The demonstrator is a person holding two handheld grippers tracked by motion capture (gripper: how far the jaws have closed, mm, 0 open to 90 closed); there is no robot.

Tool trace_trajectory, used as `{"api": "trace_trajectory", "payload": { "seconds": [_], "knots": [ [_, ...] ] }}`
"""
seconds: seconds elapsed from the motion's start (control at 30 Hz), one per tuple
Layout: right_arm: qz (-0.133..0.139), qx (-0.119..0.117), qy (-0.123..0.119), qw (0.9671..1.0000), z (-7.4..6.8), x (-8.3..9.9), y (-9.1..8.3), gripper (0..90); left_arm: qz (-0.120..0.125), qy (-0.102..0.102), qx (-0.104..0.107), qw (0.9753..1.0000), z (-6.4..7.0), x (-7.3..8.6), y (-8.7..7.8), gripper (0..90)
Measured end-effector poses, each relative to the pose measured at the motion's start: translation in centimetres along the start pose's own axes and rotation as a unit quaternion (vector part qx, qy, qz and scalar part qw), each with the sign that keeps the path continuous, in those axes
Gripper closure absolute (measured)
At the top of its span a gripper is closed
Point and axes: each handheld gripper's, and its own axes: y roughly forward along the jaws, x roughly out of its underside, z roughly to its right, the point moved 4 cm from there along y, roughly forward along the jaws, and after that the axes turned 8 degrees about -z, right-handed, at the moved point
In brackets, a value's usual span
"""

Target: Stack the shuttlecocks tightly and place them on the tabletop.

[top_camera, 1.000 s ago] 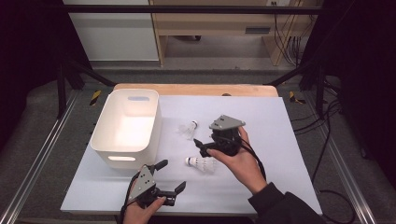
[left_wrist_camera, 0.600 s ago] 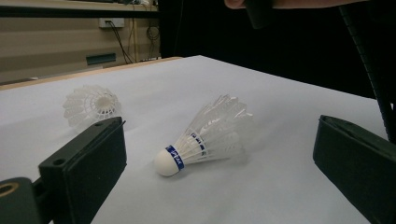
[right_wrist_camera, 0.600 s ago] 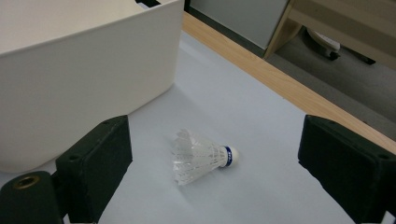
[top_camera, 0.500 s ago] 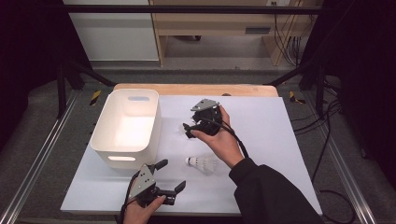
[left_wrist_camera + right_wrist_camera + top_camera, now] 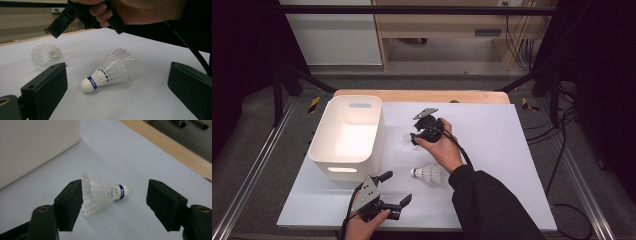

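My right gripper (image 5: 113,205) is released around a shuttlecock (image 5: 102,192), near the white bin (image 5: 32,147). My left gripper (image 5: 396,188) waits released by the table's (image 5: 522,165) near edge, bare sheet ahead.

The white bin (image 5: 346,132) is the big wall here: it stands on the left part of the white sheet (image 5: 512,150), and nothing can pass through it. Just right of the bin lies one shuttlecock (image 5: 102,192), between the open jaws of the right gripper (image 5: 415,136), so that gap is tight. A second shuttlecock (image 5: 428,173) lies nearer the person, right of the bin's near corner, while the sheet far to the right of the bin is bare and easy to cross.
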Motion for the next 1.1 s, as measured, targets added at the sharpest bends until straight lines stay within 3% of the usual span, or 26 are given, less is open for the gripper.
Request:
{"api": "trace_trajectory", "payload": {
  "seconds": [0.23, 0.37, 0.6, 0.73, 0.83, 0.97, 1.1],
  "knots": [
    [-0.007, -0.005, -0.023, 0.9997, -1.7, 0.2, 1.5, 45.2, 0.003, -0.001, -0.001, 1.0000, -0.1, -0.1, -0.1, 2.4],
    [-0.011, 0.001, -0.027, 0.9996, -1.9, 0.2, 2.1, 54.7, 0.002, -0.001, 0.000, 1.0000, -0.1, -0.1, -0.1, 2.4],
    [-0.028, 0.008, -0.038, 0.9989, -2.4, 0.5, 3.3, 63.1, 0.002, 0.001, 0.000, 1.0000, 0.0, -0.1, -0.1, 2.4],
    [-0.035, 0.030, -0.052, 0.9976, -2.4, 0.6, 3.4, 72.5, 0.002, 0.000, 0.001, 1.0000, 0.0, -0.1, -0.1, 2.4],
    [-0.040, 0.027, -0.053, 0.9974, -2.4, 0.7, 3.5, 76.0, 0.002, 0.001, 0.001, 1.0000, 0.0, -0.1, -0.1, 2.4],
    [-0.043, 0.035, -0.075, 0.9956, -2.5, 0.7, 3.0, 88.0, 0.001, 0.003, 0.000, 1.0000, 0.1, -0.1, -0.1, 2.5],
    [-0.051, 0.039, -0.082, 0.9946, -2.3, 0.9, 2.5, 90.0, -0.001, 0.006, 0.000, 1.0000, 0.2, -0.1, -0.1, 2.7]
  ]
}}
